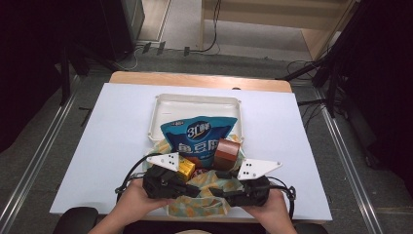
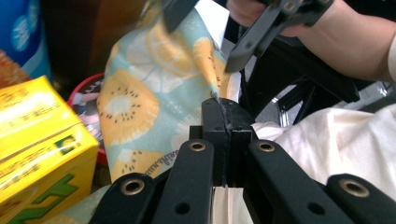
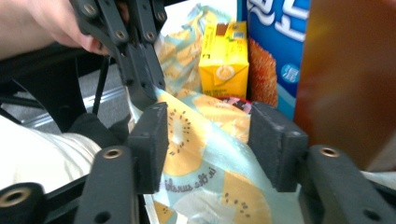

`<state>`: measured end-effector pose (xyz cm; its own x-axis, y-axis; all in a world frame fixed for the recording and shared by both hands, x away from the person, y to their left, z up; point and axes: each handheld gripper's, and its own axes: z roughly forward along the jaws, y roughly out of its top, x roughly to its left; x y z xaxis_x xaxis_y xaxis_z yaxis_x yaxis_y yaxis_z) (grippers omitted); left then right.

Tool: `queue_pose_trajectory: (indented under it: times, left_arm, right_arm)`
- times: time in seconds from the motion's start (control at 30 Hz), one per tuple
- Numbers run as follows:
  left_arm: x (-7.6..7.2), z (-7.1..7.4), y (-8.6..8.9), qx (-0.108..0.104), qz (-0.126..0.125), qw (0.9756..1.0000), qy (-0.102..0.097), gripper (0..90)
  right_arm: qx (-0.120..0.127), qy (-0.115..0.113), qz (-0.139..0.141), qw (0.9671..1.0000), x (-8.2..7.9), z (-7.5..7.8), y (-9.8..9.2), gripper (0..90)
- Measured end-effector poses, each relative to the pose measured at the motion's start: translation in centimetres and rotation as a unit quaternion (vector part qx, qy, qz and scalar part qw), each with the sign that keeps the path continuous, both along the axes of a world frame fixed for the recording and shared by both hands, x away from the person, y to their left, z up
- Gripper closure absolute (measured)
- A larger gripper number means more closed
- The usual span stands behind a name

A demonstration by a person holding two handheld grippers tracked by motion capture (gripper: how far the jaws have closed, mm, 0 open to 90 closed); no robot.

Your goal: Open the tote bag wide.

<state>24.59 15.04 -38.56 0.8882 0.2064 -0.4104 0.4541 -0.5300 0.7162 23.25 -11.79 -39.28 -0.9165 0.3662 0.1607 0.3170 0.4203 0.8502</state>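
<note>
A fruit-print cloth bag [image 1: 204,202] lies open at the table's front edge with goods standing in it. My left gripper [image 2: 227,109] is shut on a thin edge of this cloth [image 2: 149,93], pinched between its two pads. My right gripper [image 3: 208,135] is open, and a fold of the cloth [image 3: 205,163] runs between its pads without being pressed. In the high view the left gripper [image 1: 195,191] and right gripper [image 1: 214,192] point toward each other over the near rim of the bag. The right gripper view also catches the left gripper [image 3: 142,88] holding the cloth.
Inside the bag stand a yellow carton [image 1: 186,169], a blue snack bag [image 1: 199,131] and a brown cylinder [image 1: 227,152]. A white tray [image 1: 195,100] lies behind them on the pale table cover [image 1: 112,136]. A red-rimmed item [image 2: 86,93] sits by the carton.
</note>
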Motion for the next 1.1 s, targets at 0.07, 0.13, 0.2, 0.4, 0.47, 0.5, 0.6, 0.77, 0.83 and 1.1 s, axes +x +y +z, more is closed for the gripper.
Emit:
queue_pose_trajectory:
  times: [0.07,0.13,0.2,0.4,0.47,0.5,0.6,0.77,0.83,1.1]
  left_arm:
    - [0.2,0.2,0.2,-0.007,0.002,1.0,0.002,90.0]
    - [0.2,0.2,0.4,-0.008,0.006,0.9999,0.004,90.0]
    - [0.2,0.1,0.4,-0.004,0.006,1.0,0.005,90.0]
    - [0.1,-0.6,0.6,0.009,0.005,0.9999,0.007,88.8]
    - [0.2,-0.8,1.0,0.007,0.013,0.9998,0.011,84.6]
    - [0.2,-0.8,1.3,0.005,0.017,0.9998,0.013,84.6]
    - [0.5,-0.7,2.3,0.0,0.03,0.9995,0.011,82.7]
    - [1.2,-0.1,3.9,-0.014,0.057,0.9983,0.006,82.1]
    - [1.8,0.3,4.7,-0.015,0.073,0.9972,-0.006,82.0]
    - [2.6,0.0,5.8,-0.03,0.098,0.9947,-0.01,82.0]
  right_arm:
    - [-0.014,-0.002,0.007,0.9999,0.0,-0.5,0.3,49.5]
    - [-0.025,0.007,0.017,0.9995,0.0,-0.8,0.2,68.6]
    - [-0.03,0.008,0.019,0.9993,0.0,-0.9,0.1,77.6]
    - [-0.041,0.05,0.037,0.9973,-0.1,-1.3,-0.3,90.0]
    - [-0.046,0.056,0.03,0.9969,-0.2,-1.8,-0.8,90.0]
    - [-0.046,0.056,0.03,0.9969,-0.2,-1.8,-0.8,90.0]
    - [-0.054,0.07,0.029,0.9957,-0.5,-2.6,-1.2,90.0]
    - [-0.073,0.081,0.033,0.9935,-0.8,-4.4,-0.7,90.0]
    - [-0.077,0.064,0.033,0.9944,-0.7,-4.9,-0.7,90.0]
    - [-0.064,0.047,0.048,0.9956,0.3,-7.5,-0.9,90.0]
